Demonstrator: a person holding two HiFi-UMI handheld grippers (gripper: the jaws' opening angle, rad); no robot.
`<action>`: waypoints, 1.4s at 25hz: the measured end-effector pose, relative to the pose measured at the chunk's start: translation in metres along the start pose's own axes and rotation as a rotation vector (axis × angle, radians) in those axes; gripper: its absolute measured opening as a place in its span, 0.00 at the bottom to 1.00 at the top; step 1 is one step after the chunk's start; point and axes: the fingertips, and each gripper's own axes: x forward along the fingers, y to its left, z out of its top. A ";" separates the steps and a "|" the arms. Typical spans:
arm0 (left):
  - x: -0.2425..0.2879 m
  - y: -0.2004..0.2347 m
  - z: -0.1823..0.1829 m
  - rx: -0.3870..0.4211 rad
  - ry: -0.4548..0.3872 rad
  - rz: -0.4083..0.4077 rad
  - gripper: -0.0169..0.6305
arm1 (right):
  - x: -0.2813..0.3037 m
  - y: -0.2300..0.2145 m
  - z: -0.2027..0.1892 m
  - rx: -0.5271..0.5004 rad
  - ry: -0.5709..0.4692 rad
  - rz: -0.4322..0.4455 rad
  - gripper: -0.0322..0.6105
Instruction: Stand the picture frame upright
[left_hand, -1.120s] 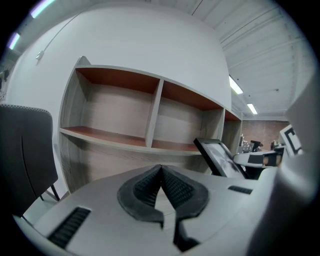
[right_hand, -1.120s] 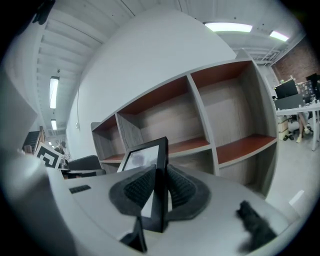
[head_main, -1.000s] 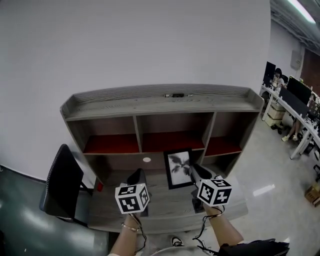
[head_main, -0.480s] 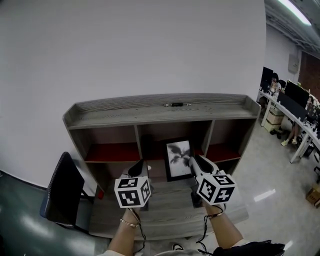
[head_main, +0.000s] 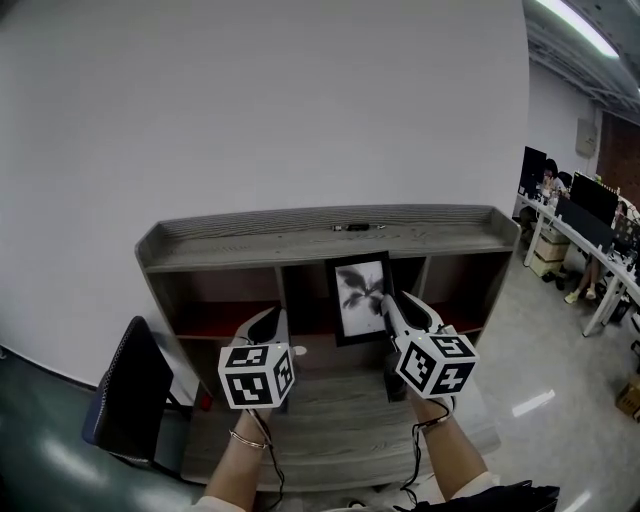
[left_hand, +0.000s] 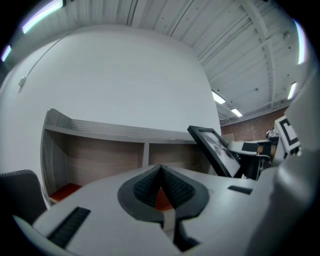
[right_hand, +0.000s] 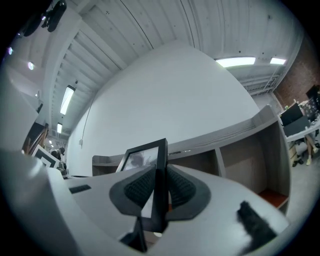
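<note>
The black picture frame (head_main: 361, 298) with a grey leaf print hangs upright in the air in front of the shelf's middle compartment. My right gripper (head_main: 387, 312) is shut on its right edge; in the right gripper view the frame's edge (right_hand: 161, 175) stands clamped between both pads. My left gripper (head_main: 268, 325) hovers to the frame's left, apart from it, shut with nothing between its pads (left_hand: 161, 186). The left gripper view shows the frame (left_hand: 215, 150) tilted at the right.
A grey wooden shelf unit (head_main: 250, 238) with red-floored compartments stands on the desk (head_main: 330, 410) against a white wall. A small dark object (head_main: 352, 227) lies on its top. A black chair (head_main: 125, 388) stands at the left. Desks with seated people (head_main: 575, 215) are far right.
My right gripper has lifted the frame from the desk surface up to the level of the shelf's compartments. Both grippers have risen and the head view has tilted upward.
</note>
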 end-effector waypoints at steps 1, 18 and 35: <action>0.000 0.001 0.006 0.004 -0.008 0.001 0.05 | 0.002 0.002 0.005 -0.009 -0.009 0.002 0.18; 0.006 0.001 0.083 0.072 -0.097 -0.014 0.05 | 0.037 0.010 0.071 -0.051 -0.133 -0.016 0.18; 0.025 0.025 0.127 0.099 -0.105 -0.025 0.05 | 0.088 0.015 0.111 -0.099 -0.164 -0.017 0.18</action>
